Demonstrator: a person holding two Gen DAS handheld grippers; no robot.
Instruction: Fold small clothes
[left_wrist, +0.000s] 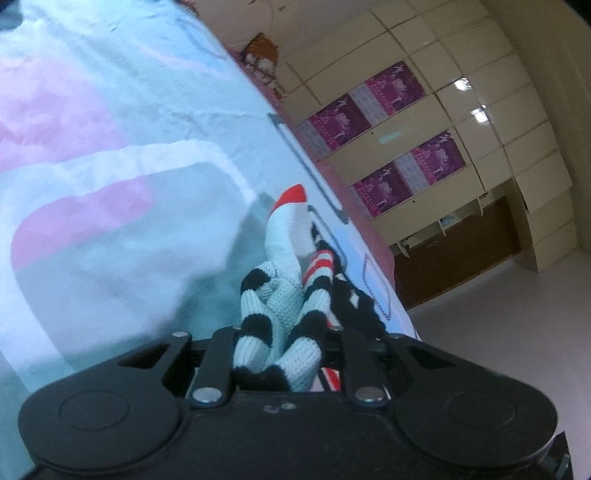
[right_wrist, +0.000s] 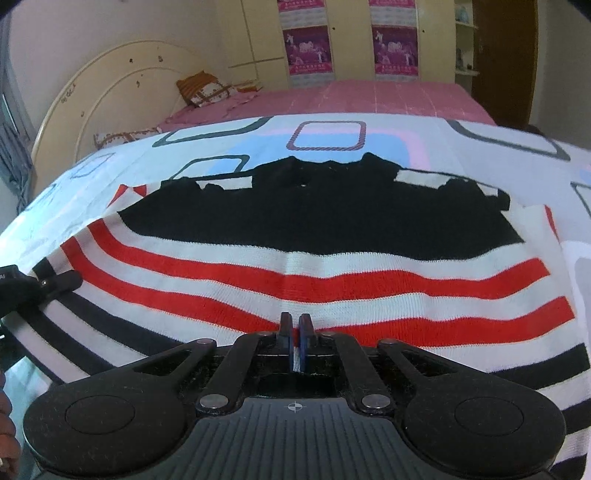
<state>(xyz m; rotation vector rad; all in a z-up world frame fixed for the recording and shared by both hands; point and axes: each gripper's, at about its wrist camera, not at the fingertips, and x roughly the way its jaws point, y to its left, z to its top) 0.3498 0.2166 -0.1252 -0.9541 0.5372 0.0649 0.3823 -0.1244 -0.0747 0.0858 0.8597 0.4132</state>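
Note:
A knit sweater (right_wrist: 295, 221) lies spread flat on the patterned bedspread (right_wrist: 369, 122). It is black at the far end, with red-and-white stripes in the middle and black-and-white stripes nearest me. My right gripper (right_wrist: 295, 325) is shut at the middle of the near striped part, with a sliver of fabric between its blue pads. In the left wrist view, bunched striped knit (left_wrist: 284, 295) fills the jaws of my left gripper (left_wrist: 280, 332) and hides its fingertips. From the right wrist view, the left gripper (right_wrist: 55, 284) grips the sweater's left edge.
The bedspread covers a bed with a pink sheet (right_wrist: 388, 96), pillows (right_wrist: 207, 88) and a curved cream headboard (right_wrist: 92, 92) at the far left. A cream wardrobe with purple posters (right_wrist: 308, 48) stands behind. A person's hand (right_wrist: 5, 417) shows at the lower left edge.

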